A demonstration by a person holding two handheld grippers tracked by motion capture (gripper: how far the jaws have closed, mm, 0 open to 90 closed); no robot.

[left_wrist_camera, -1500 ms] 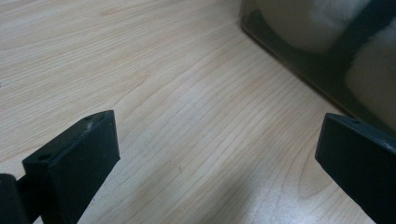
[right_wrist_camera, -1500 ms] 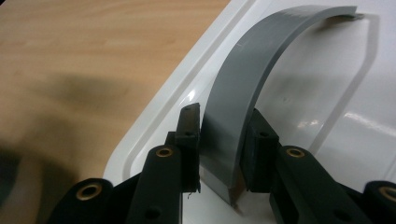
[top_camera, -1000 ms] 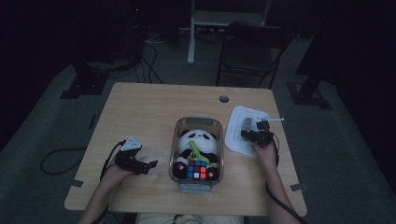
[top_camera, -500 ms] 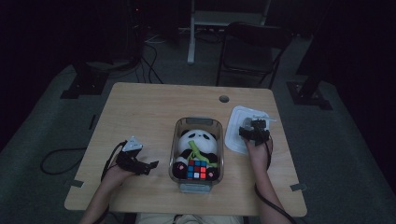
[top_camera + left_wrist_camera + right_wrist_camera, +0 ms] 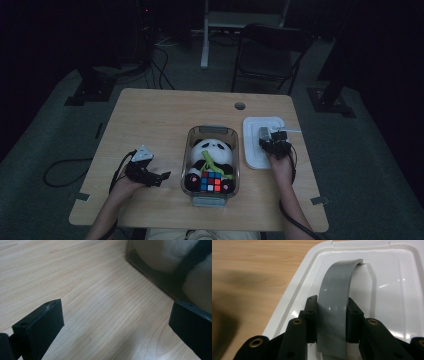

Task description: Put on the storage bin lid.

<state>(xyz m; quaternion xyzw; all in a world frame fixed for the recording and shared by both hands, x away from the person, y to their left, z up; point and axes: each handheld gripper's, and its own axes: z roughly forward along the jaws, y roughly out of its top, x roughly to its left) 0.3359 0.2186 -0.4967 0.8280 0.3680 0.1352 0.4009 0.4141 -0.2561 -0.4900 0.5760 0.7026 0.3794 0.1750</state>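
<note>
Right gripper (image 5: 332, 315) is what I look at first: its two jaws are pressed on both sides of the grey handle (image 5: 335, 307), a curved strap on the white lid (image 5: 387, 290), so it is grasping this handle. From above, I see the lid (image 5: 252, 145) lying flat on the table (image 5: 165, 120), just beside the right wall of the clear container (image 5: 212, 131) and close to the right edge of the table. Between the lid and the container there is only a narrow strip of wood. Inside the container lie a panda toy (image 5: 212, 152) and a colour cube (image 5: 211, 181), and I think the panda comes about as high as the rim. My left gripper (image 5: 159, 177) rests low on the table at the left of the container, with its jaws wide apart and nothing between them; in the left gripper view the container wall (image 5: 155, 277) is near the right-hand jaw, but I cannot tell if they touch. Left of this gripper and behind the container the wood is bare, so there I have much room. The front end of the container is near the front edge of the table.
</note>
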